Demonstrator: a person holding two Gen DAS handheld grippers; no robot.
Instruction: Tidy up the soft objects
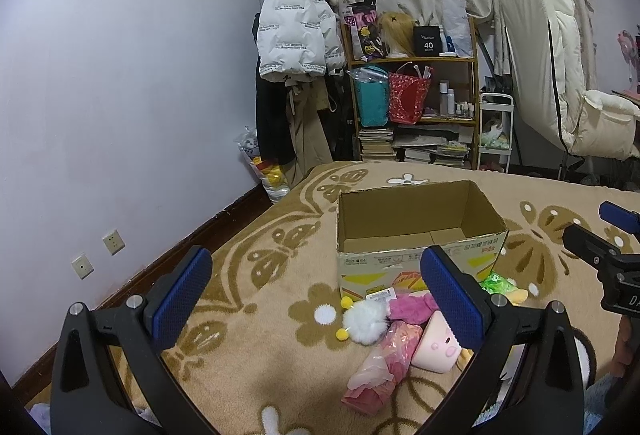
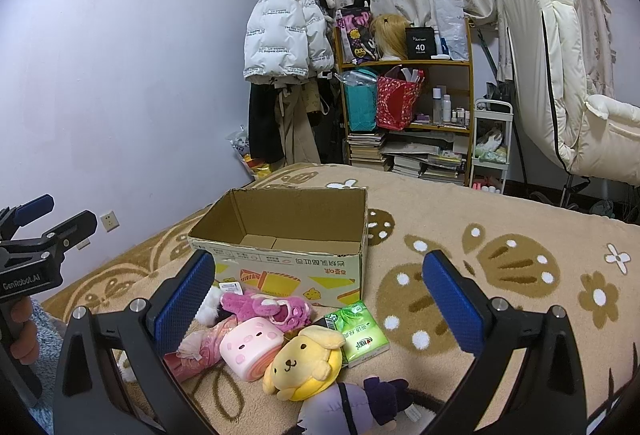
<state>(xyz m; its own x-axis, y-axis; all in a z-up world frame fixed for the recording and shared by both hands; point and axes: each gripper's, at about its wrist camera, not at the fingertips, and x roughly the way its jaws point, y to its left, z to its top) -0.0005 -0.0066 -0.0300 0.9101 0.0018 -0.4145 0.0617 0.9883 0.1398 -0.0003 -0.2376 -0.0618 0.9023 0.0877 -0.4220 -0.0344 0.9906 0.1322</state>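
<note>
An open, empty cardboard box [image 1: 420, 231] [image 2: 288, 235] stands on the patterned beige blanket. In front of it lies a pile of soft toys: a white pompom toy [image 1: 366, 321], a magenta plush [image 2: 266, 309], a pink cube plush [image 2: 250, 347] [image 1: 438, 347], a yellow dog plush [image 2: 306, 361], a purple doll [image 2: 352, 405], a pink wrapped bundle [image 1: 380, 367] and a green tissue pack [image 2: 360, 335]. My left gripper [image 1: 316, 303] is open above the pile's left side. My right gripper [image 2: 318, 305] is open above the pile. Neither holds anything.
The blanket [image 2: 500, 275] covers a bed. Behind it stand a shelf [image 1: 416, 95] with bags and books, a coat rack with a white jacket [image 1: 292, 31], a small white cart [image 1: 496, 131] and a cream chair [image 1: 568, 95]. A wall [image 1: 120, 95] is on the left.
</note>
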